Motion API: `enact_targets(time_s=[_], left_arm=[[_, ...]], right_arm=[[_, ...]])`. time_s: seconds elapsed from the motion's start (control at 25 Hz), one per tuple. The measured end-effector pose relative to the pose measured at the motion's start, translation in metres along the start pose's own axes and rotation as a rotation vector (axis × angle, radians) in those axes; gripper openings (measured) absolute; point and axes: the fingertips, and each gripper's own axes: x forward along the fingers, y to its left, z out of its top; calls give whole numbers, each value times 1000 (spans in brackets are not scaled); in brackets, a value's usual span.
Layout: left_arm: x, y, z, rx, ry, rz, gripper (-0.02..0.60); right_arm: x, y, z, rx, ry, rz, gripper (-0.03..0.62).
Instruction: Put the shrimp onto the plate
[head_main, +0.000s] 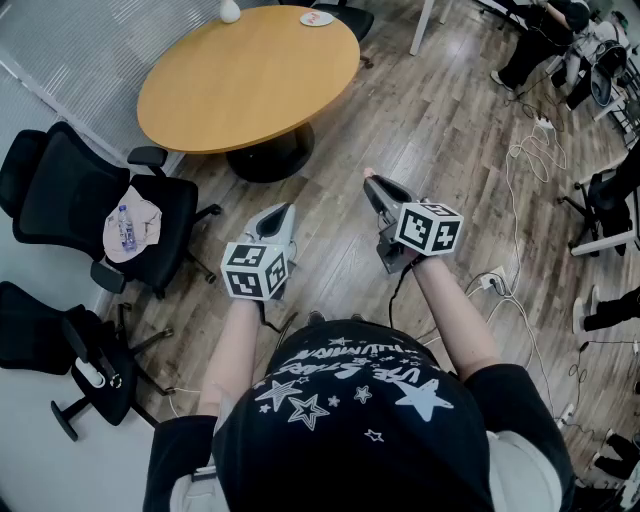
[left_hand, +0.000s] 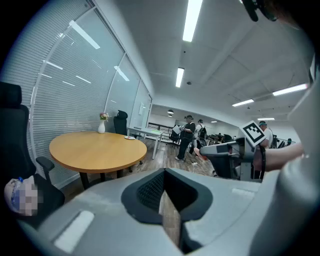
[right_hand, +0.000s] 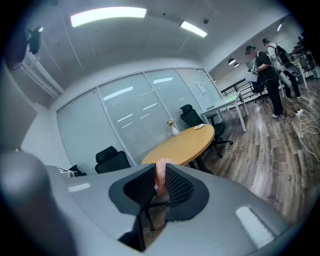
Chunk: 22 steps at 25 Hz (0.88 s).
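Close in at the bottom of the head view, the person is holding both tools out over the wood floor (head_main: 450, 120). The left gripper (head_main: 283, 212) is carrying nothing, its jaws drawn almost together with only a sliver of floor showing between them. The right gripper (head_main: 372, 183) is clamping the shrimp (right_hand: 160, 175), a pink piece standing upright between the dark pads, its tip poking out above them. Further up the frame, the round table (head_main: 240, 85) is sitting well apart from both tools, and the plate (head_main: 316, 18) is lying at its far edge in the top centre, near a small white vase (head_main: 229, 11). So the carry is looking like the job in hand, and the trouble is lying in the distance: the shrimp is pinched only along a thin edge, so a jolt while walking or a slackened squeeze could be dropping it onto the floor. The plate's far-side spot is also calling for a long reach across the tabletop, where a rushed release could be landing the shrimp beside the plate.
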Motion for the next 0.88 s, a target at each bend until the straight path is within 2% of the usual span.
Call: enact_targets(time_s=[0.56, 0.88], left_arm=[[-9, 10, -3, -14, -5, 10, 2], [-17, 22, -19, -43, 20, 9, 2]], right_arm=[[7, 10, -6, -1, 4, 7, 60], [10, 11, -19, 19, 6, -12, 60]])
